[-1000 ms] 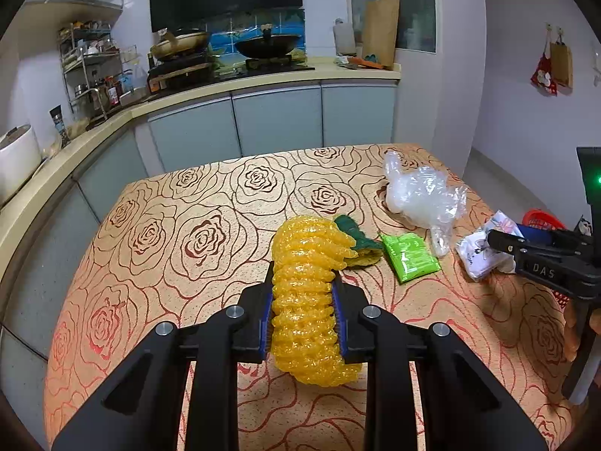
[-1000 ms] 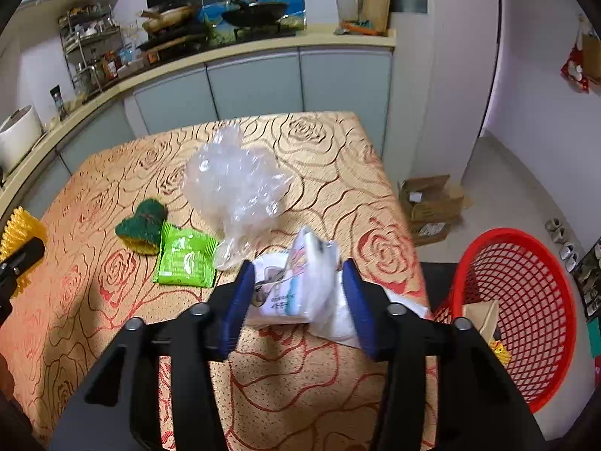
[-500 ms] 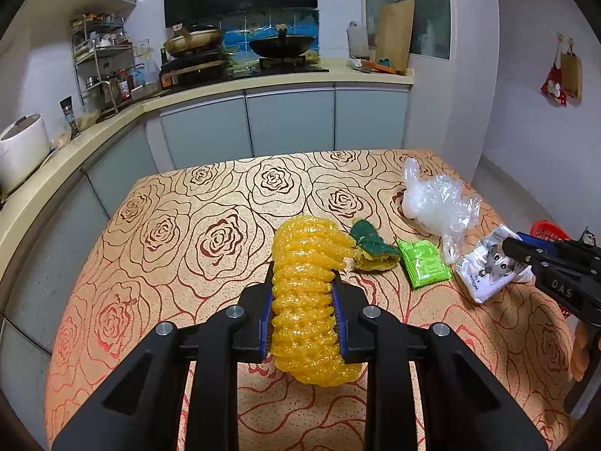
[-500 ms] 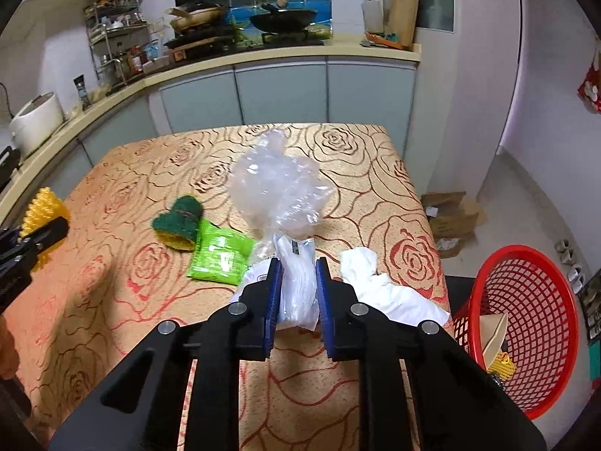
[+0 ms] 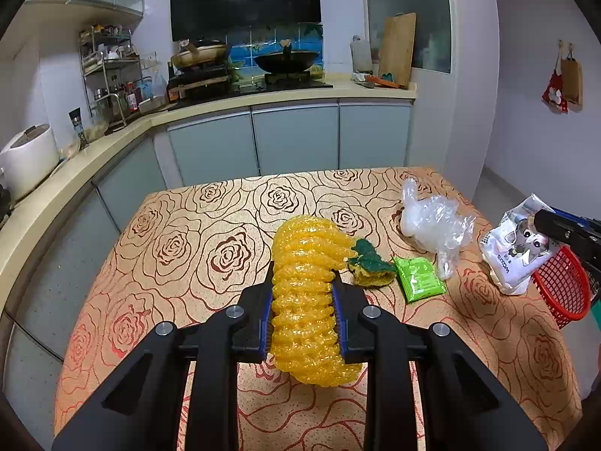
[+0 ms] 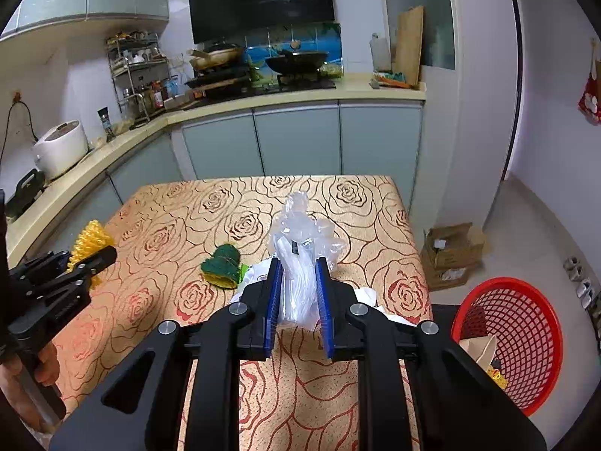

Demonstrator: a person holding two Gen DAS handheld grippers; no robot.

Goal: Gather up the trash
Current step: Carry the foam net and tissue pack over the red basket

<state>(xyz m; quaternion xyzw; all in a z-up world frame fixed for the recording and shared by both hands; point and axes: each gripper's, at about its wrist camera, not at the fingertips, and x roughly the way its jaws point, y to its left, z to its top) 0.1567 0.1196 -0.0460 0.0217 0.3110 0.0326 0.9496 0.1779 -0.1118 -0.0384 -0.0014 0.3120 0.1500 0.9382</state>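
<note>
Yellow foam net (image 5: 306, 312) in left tongs (image 5: 302, 314) — white packet (image 6: 298, 285) in right tongs (image 6: 298, 300).

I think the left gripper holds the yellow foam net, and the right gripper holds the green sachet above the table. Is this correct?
Not quite. The left gripper does hold the yellow foam net, but the right gripper holds a white plastic packet. The green sachet lies on the table, as the left wrist view shows.
</note>
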